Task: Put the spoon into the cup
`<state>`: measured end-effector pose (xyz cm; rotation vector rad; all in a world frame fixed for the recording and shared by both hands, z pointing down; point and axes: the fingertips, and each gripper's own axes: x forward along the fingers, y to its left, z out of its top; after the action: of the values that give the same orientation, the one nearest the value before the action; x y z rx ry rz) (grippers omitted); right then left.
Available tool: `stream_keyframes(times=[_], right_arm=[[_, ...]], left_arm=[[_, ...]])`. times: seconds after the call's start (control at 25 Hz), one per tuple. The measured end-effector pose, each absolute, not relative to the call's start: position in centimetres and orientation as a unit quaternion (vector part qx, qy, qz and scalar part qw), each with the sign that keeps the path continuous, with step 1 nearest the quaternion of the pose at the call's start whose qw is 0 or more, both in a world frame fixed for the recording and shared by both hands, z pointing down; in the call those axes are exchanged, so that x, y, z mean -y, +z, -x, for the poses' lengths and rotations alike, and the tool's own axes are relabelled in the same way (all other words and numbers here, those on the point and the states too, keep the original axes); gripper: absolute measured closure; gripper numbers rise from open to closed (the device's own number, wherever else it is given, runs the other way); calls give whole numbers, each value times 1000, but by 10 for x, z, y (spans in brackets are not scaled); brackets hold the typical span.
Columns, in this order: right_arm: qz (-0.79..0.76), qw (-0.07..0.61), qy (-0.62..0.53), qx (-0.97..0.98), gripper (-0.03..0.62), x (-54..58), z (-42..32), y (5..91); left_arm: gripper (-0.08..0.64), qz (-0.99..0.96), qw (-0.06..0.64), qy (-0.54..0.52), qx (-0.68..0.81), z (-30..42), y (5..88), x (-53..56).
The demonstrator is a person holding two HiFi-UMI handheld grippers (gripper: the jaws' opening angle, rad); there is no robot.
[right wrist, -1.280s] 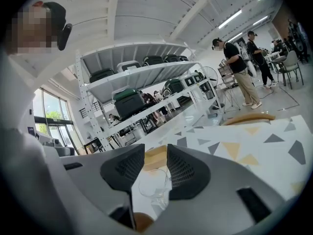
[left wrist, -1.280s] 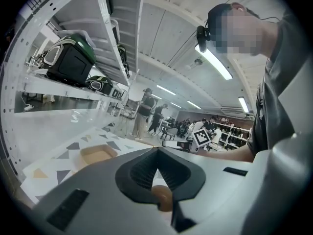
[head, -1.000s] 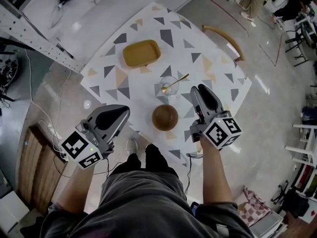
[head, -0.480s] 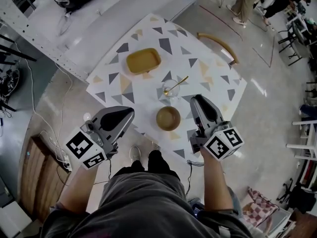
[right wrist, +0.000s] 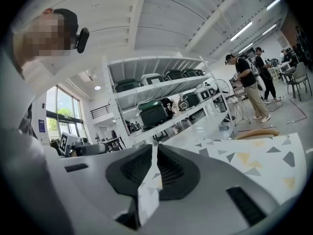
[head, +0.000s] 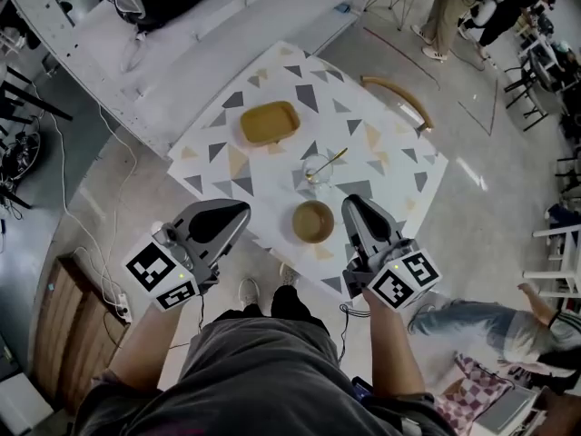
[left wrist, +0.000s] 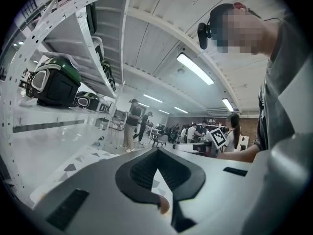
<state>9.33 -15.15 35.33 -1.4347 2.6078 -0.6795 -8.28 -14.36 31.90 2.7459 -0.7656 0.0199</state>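
Since the gold spoon [head: 332,160] already leans in the clear glass cup [head: 317,173] near the middle of the patterned table [head: 399,166], with its handle slanting out over the rim toward the far right, the task looks done.

The spoon reads as thin, stiff, light metal, smooth enough to slip between pads. If it needs handling, the free handle is the place to take it, pinched mid-length across its flat. The cup looks light and fragile, and is likely to tip if the handle is levered sideways.

Both grippers hover at the table's near edges, apart from the cup. The left gripper [head: 238,210] has its jaws together on nothing. The right gripper [head: 352,203] is closing its jaws to a narrow slit, with nothing between them.

A wooden bowl [head: 312,222] sits just on the near side of the cup, between the grippers, and a yellow tray [head: 270,123] lies beyond to the left. There is open tabletop to the right of the cup, and a curved chair back [head: 398,93] stands at the far edge.
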Motion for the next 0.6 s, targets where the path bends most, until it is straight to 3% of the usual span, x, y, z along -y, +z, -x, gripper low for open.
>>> stream_keyframes(times=[0.6], right_arm=[[454, 40, -208, -866, 566, 115, -72, 333]], left_arm=[[546, -957, 134, -1, 256, 87, 303, 125]])
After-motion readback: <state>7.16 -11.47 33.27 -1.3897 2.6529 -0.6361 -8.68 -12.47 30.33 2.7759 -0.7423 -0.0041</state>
